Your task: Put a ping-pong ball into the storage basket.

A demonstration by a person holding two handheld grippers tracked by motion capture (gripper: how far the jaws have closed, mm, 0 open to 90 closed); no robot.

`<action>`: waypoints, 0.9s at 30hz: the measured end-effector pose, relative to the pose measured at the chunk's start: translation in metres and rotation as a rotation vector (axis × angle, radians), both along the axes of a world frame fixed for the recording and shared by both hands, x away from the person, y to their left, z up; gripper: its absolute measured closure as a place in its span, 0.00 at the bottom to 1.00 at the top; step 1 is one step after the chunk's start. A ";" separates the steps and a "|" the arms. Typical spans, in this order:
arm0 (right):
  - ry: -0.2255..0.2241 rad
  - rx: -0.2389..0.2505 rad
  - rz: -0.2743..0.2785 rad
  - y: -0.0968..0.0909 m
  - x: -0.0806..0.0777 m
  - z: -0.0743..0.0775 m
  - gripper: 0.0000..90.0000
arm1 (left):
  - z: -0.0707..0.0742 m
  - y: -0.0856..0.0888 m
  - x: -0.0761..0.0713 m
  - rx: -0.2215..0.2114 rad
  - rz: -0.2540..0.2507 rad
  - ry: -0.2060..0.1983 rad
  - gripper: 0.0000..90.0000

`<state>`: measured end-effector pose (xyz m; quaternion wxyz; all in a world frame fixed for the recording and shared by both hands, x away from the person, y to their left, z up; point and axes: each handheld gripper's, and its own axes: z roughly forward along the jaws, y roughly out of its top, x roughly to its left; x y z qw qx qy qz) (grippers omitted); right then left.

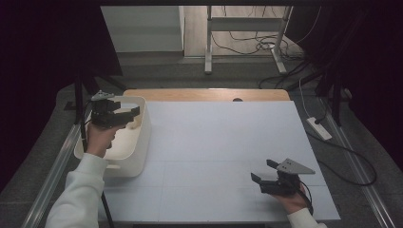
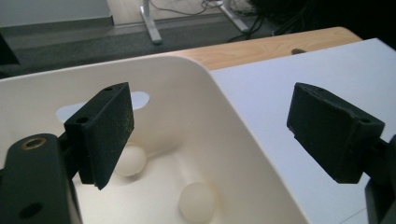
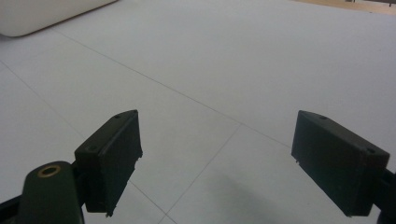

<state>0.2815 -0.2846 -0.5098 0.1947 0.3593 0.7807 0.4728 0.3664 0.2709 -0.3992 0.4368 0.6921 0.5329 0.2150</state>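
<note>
Balls [image 2: 197,200] in white bin [image 2: 243,140], below released left fingers [image 2: 105,130], right fingers [image 3: 112,158] released

So the bin [image 1: 138,142] sat on the table's [image 1: 214,142] left edge, with two balls down in it: one [image 2: 130,160] toward the far wall, the other [image 2: 197,200] nearer me, a bit apart. My left gripper [image 1: 127,115] hung over the bin's far end. My right gripper [image 1: 264,170] was way over at the near right corner, over bare table, well apart from the bin.
</note>
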 end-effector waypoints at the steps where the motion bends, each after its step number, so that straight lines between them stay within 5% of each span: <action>1: 0.000 0.000 0.000 0.000 0.000 0.000 0.17 | 0.001 -0.001 -0.001 -0.005 -0.004 -0.002 0.17; 17: -0.001 -0.006 0.003 0.001 0.000 0.000 0.17 | 0.021 -0.035 -0.018 -0.017 -0.150 -0.073 0.18; 27: -0.002 -0.003 0.003 0.001 -0.001 0.000 0.17 | 0.023 -0.082 -0.037 -0.001 -0.305 -0.095 0.18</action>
